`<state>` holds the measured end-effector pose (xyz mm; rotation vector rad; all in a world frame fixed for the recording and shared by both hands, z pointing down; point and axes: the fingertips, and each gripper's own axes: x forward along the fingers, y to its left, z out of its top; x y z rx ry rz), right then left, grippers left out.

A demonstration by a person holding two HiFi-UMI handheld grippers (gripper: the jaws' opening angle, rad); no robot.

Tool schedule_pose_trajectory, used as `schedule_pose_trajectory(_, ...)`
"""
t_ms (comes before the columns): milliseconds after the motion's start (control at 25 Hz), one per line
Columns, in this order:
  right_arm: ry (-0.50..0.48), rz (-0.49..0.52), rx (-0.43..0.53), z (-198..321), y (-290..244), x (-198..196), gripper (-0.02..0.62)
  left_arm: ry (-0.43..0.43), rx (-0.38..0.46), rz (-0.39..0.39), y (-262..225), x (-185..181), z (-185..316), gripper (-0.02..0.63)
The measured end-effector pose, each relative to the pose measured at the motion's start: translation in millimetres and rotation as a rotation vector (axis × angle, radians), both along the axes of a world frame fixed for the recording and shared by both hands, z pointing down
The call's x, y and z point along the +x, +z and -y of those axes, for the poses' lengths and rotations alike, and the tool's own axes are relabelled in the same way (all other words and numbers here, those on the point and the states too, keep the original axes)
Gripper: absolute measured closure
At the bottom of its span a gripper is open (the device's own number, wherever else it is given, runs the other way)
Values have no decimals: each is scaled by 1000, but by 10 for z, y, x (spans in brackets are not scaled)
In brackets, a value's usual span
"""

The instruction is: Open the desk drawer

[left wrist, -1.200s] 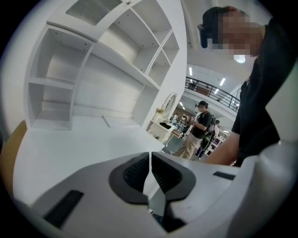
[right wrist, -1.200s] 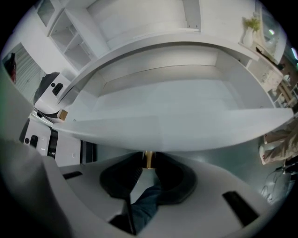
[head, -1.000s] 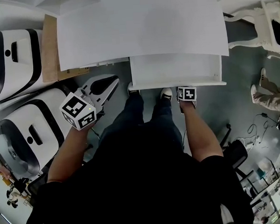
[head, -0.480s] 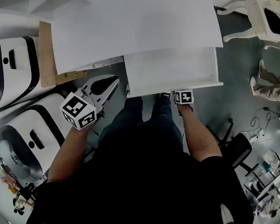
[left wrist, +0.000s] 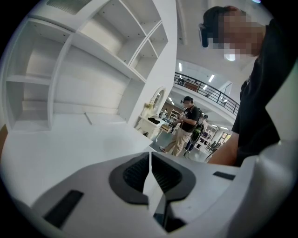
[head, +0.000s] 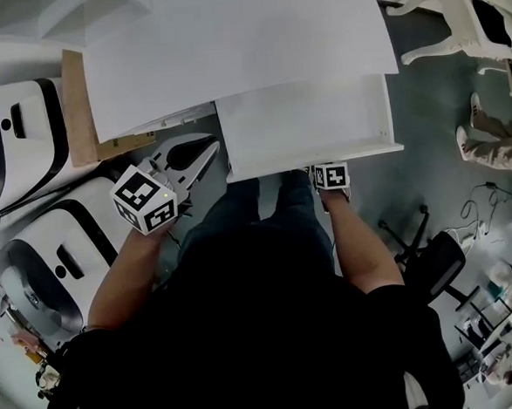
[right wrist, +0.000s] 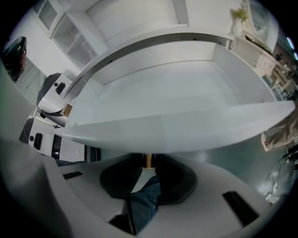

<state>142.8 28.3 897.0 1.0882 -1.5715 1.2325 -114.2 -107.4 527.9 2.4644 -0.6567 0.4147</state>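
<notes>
Drawer is seen pulled well out of the desk, at 6 o'clock of the desktop, just above centre in the head view. Its front panel is nearest the person. Its white floor, side walls and back wall are shown in the right gripper view. A brass knob is seen just below the front panel's edge in that view.

Right gripper is pointed steeply down at 6 o'clock of the drawer front. Its jaws are set narrow and clamped on the knob, with a pad on each side of it. In the head view only its marker cube is shown, right at the panel's edge. Jeans are seen behind the jaws.

Left gripper is held clear of the drawer, at 8 o'clock of it, near the front-left corner but apart. Its jaws are closed together with nothing between them. It is aimed toward the desk and tilted slightly down. In the left gripper view, white shelving is seen at 11 o'clock and a standing person at 2 o'clock, far off.

Further out in the head view:
- A wooden board is seen at 9 o'clock of the desk.
- A white-and-black unit is placed at 9 o'clock and a second unit at 8 o'clock.
- An office chair is seen at 4 o'clock.
- A bystander's legs are seen at 3 o'clock.
- White carved furniture is seen at 1 o'clock.
</notes>
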Motion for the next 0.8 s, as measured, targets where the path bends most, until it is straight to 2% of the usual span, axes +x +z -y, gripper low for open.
schedule_pose_trajectory(600,17,24,-22,-23,24,25,505,22,6,-2,-35,147,50,584)
schedule_pose_trajectory(800,-15,17,-47,-141,-31,64,506,21,17,-11,-86,216,99,584)
